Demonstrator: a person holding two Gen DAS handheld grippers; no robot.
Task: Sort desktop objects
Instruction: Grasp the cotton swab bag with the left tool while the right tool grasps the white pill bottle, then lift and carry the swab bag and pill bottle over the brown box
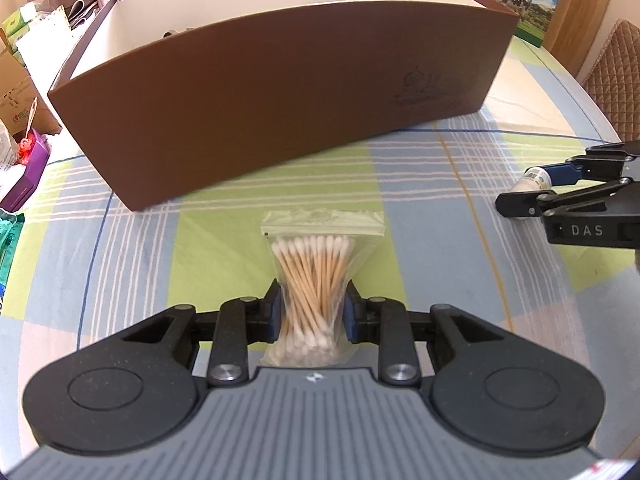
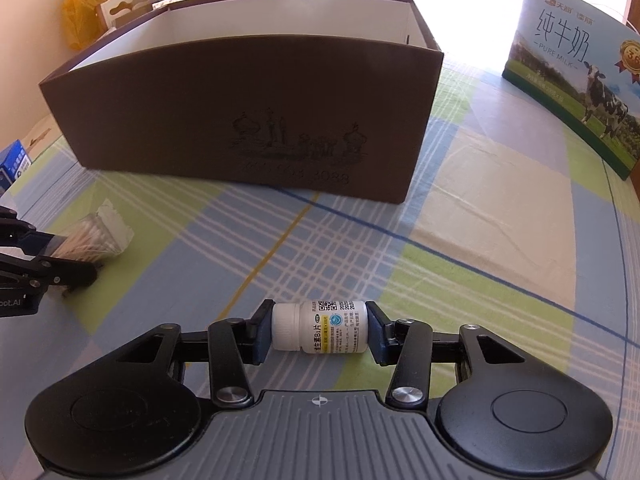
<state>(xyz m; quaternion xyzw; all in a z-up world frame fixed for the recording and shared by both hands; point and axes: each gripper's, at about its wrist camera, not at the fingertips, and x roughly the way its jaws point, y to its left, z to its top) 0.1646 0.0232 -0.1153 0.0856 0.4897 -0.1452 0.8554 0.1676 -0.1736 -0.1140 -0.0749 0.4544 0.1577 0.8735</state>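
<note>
My left gripper (image 1: 311, 312) is shut on a clear zip bag of cotton swabs (image 1: 316, 276), pinching its lower half just above the checked tablecloth. My right gripper (image 2: 319, 330) is shut on a small white pill bottle (image 2: 320, 327) held sideways, cap to the left. A large open brown box (image 1: 280, 92) stands just beyond both grippers; it also shows in the right wrist view (image 2: 240, 120). The right gripper with the bottle shows at the right of the left wrist view (image 1: 536, 186). The left gripper and bag show at the left of the right wrist view (image 2: 86, 240).
A milk carton with a cow picture (image 2: 576, 76) stands at the back right. Clutter lies off the table's left side: a purple box (image 1: 28, 172), cardboard boxes, a yellow bag (image 2: 86, 4). A small blue box (image 2: 14, 164) sits at the left edge.
</note>
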